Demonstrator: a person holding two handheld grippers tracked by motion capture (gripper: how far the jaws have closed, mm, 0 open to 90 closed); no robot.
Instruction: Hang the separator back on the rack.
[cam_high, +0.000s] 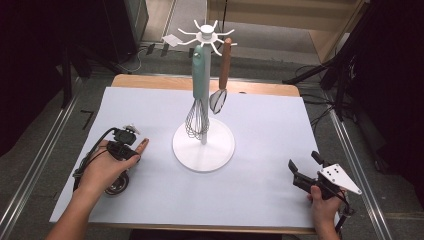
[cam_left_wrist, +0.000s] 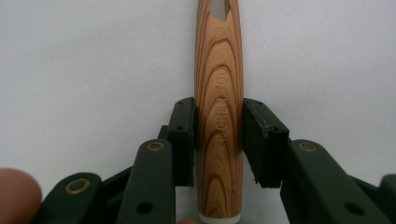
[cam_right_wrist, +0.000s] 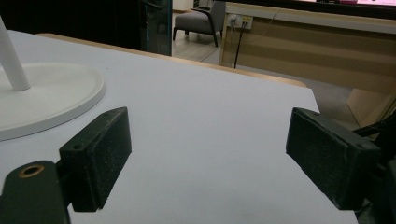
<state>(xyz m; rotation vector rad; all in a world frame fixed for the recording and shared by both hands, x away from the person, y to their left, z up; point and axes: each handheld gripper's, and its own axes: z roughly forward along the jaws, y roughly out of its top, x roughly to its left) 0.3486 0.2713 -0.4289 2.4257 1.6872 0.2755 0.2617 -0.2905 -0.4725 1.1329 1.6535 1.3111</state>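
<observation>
High view: left gripper lies low at eight o'clock of the stand, pinching a wooden handle; right gripper rests at four o'clock, jaws spread.

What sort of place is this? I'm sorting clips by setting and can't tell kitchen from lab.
Probably a lab or office recording space, not a kitchen: a white-covered table holds a utensil stand, cables trail over the floor, and a grey chair stands behind.

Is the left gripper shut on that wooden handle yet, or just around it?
Shut on it. In the left gripper view the left gripper has both pads pressed flat against the wooden handle, no gap either side.
</observation>
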